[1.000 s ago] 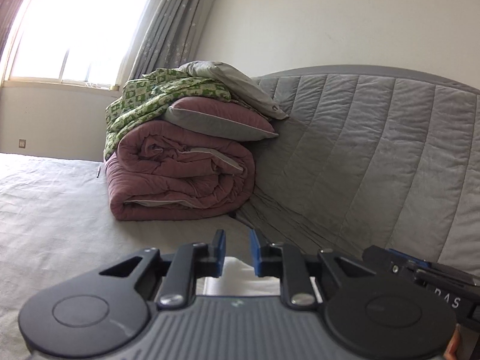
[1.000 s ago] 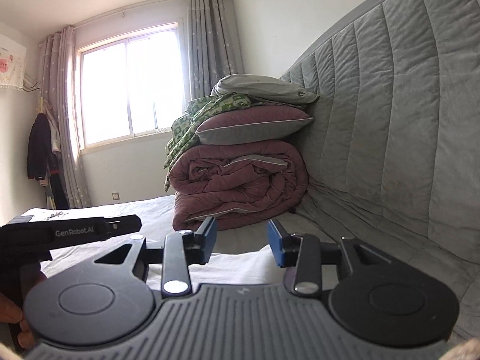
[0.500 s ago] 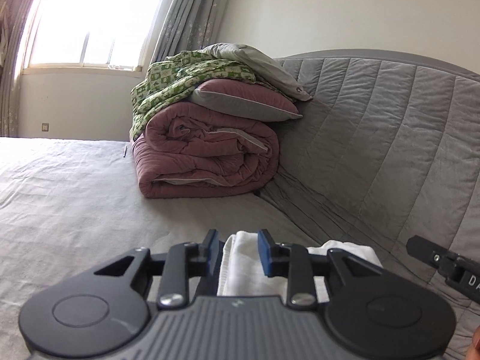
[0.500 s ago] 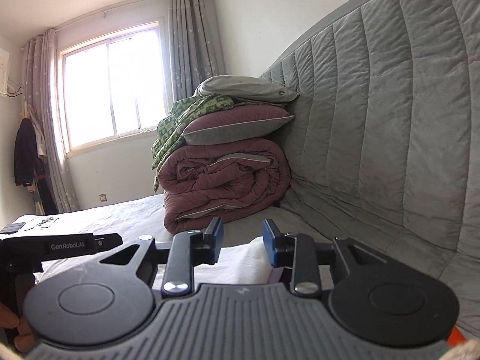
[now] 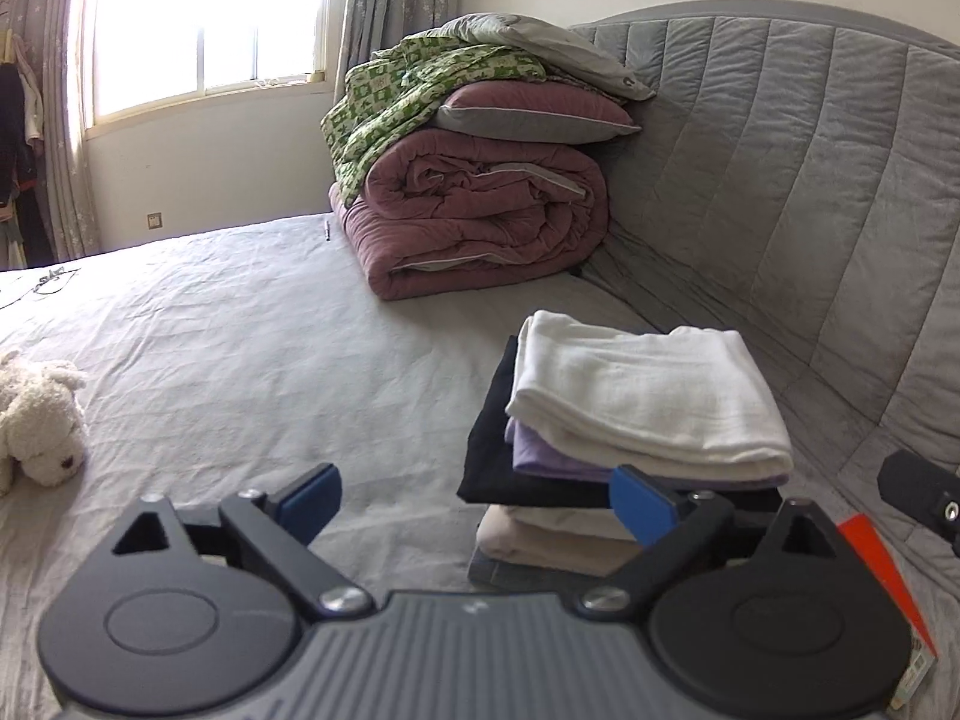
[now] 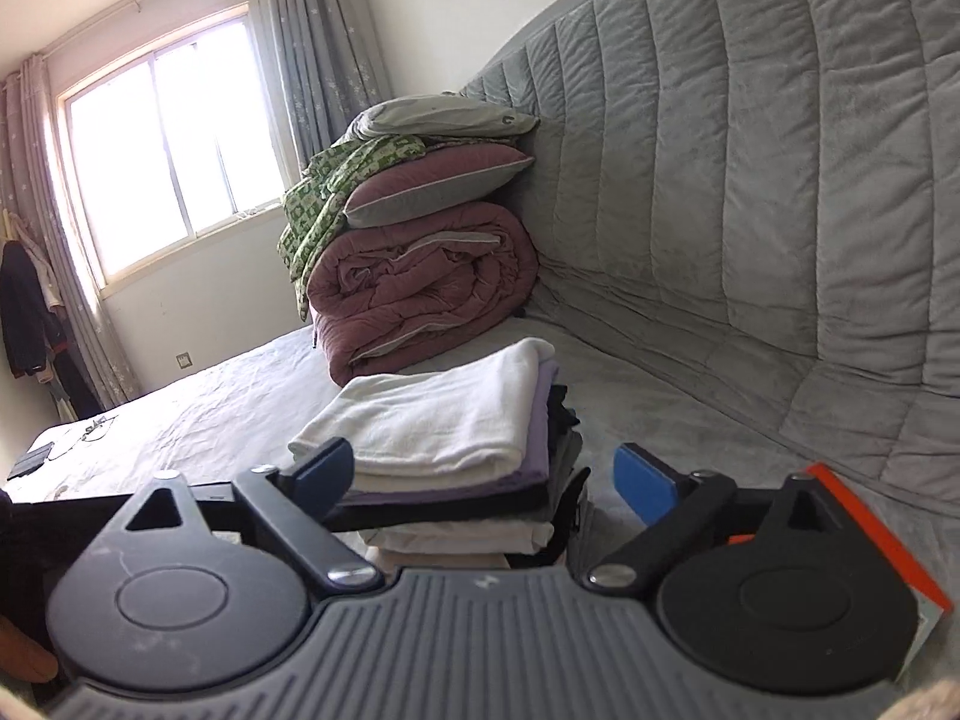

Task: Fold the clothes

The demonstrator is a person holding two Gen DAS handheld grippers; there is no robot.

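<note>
Both grippers, left gripper and right gripper, gape wide and empty near the folded white garment topping the neat stack; folding looks complete.

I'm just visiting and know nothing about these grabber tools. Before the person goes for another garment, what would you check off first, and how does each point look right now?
1. Left gripper empty and open: ok, jaws spread wide, nothing between them.
2. Right gripper empty and open: ok, same.
3. White folded garment lies flat on top of the stack of folded clothes: ok.
4. Stack stands steady: cannot tell; the black layer juts out sideways.
5. Bed sheet free beside the stack: ok, though a plush toy lies at its left edge.
6. Next garment to fold in sight: not ok, none is visible.
</note>
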